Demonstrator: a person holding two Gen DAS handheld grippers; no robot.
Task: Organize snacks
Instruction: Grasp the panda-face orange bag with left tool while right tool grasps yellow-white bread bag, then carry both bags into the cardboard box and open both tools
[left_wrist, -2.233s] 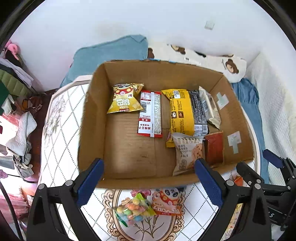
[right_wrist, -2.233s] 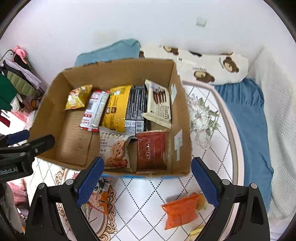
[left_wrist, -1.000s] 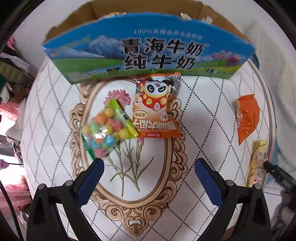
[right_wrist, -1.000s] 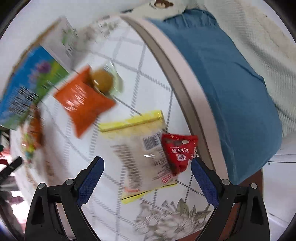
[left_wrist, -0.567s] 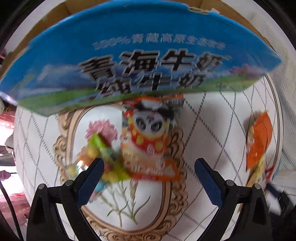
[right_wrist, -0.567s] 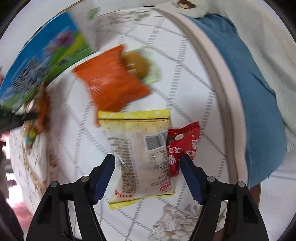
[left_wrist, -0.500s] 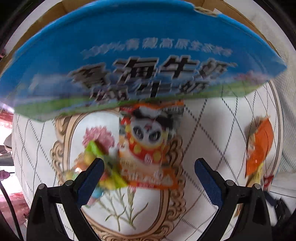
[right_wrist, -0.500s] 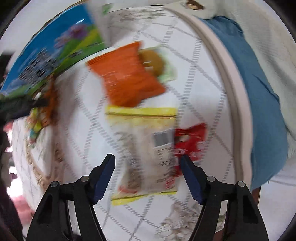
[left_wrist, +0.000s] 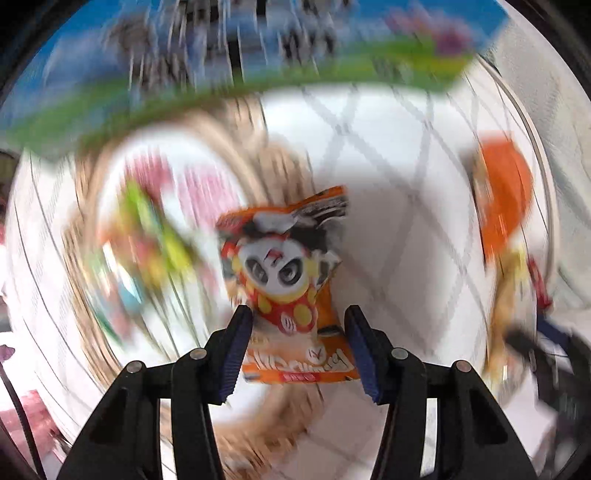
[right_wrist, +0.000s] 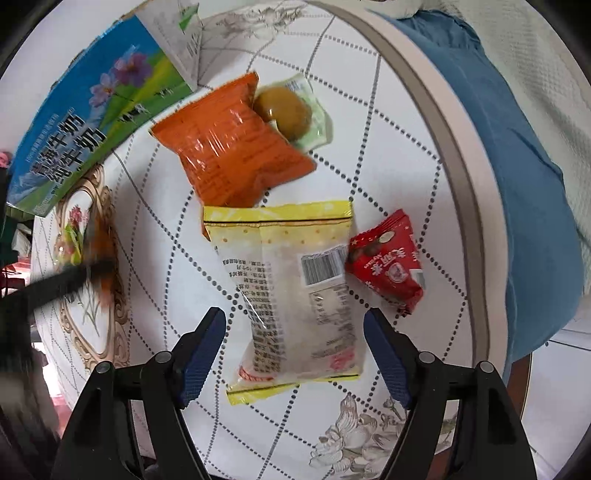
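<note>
Left gripper (left_wrist: 298, 334): fingers have just been closing and now pinch the orange panda snack packet (left_wrist: 291, 284), sharp against a blurred counter (left_wrist: 399, 206). Right gripper (right_wrist: 295, 349): fingers parted, recently widened slightly, straddling the yellow-edged clear packet (right_wrist: 291, 291) flat on the counter; contact not evident. Adjacent: red packet (right_wrist: 386, 264), orange packet (right_wrist: 229, 147), blue-green box (right_wrist: 88, 122)

A round white table (right_wrist: 413, 122) with a dotted diamond pattern carries loose snacks — an orange packet (right_wrist: 229, 155), a wrapped brown egg (right_wrist: 284, 110), a yellow-edged clear bag (right_wrist: 295, 288), a red pouch (right_wrist: 388, 266) — beside a blue milk carton box (right_wrist: 92, 122)
</note>
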